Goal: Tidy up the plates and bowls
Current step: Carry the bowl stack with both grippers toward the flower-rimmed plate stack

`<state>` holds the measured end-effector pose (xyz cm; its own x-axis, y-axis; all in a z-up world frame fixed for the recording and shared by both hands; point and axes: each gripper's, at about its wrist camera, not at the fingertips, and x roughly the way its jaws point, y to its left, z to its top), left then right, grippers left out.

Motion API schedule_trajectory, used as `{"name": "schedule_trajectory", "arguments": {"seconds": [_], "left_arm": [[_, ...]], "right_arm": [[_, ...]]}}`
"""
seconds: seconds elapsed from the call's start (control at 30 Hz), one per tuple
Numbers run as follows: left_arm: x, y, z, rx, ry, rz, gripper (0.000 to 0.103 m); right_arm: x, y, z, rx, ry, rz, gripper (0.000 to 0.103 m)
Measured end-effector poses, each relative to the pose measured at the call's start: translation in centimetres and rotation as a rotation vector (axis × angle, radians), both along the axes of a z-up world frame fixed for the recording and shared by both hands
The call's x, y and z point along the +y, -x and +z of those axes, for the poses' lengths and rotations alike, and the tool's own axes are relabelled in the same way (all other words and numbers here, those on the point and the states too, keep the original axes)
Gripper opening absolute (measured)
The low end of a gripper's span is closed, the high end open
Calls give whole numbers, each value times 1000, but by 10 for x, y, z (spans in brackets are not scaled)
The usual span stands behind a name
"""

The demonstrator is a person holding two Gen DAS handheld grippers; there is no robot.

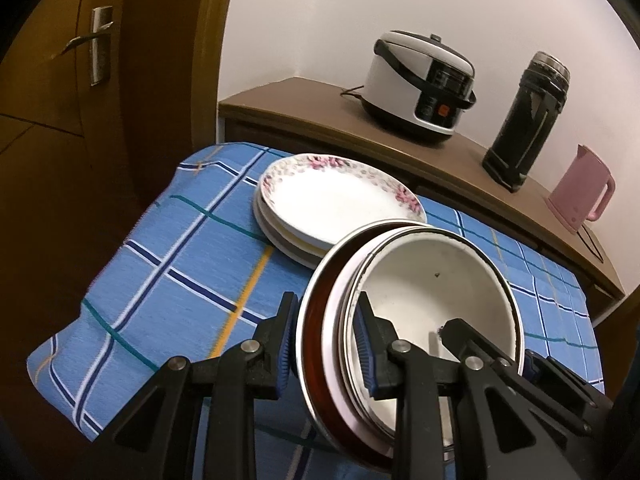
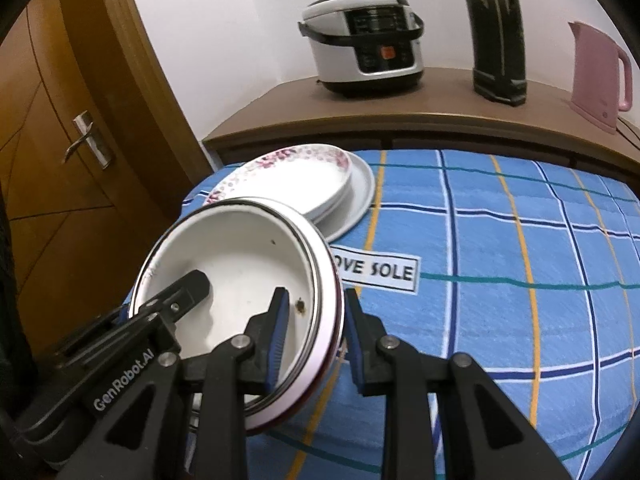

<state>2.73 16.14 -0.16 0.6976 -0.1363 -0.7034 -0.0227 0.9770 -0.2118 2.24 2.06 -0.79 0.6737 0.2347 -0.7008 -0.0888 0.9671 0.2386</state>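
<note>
We see left gripper [image 1: 326, 344] and right gripper [image 2: 314, 338] each clamped on opposite rims of the bowl stack [image 1: 432, 280], above the tablecloth [image 1: 180, 264], near plates [image 1: 340, 200]. Only the right view shows the label [image 2: 380, 270].

- A home dining or kitchen corner, judging by the furnishings.
- Table under a blue plaid tablecloth [image 2: 500, 280], stacked with household plates [image 1: 336, 200] (top one flower-rimmed) and nested bowls [image 2: 240, 292].
- Wooden sideboard [image 2: 400, 120] against a plain white wall, carrying a rice cooker [image 2: 364, 44], a tall dark thermos [image 1: 524, 120] and a pink electric kettle [image 2: 596, 76].
- Brown wooden door [image 2: 60, 160] with a metal lever handle [image 2: 86, 140] alongside.
</note>
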Motion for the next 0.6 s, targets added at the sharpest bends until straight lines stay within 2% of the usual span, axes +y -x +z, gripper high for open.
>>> {"name": "schedule_trajectory", "arguments": {"seconds": [0.6], "left_arm": [[8,-25,23,-44,-10,18,31]], "right_arm": [[14,-25,22,-45,0,22,27]]}}
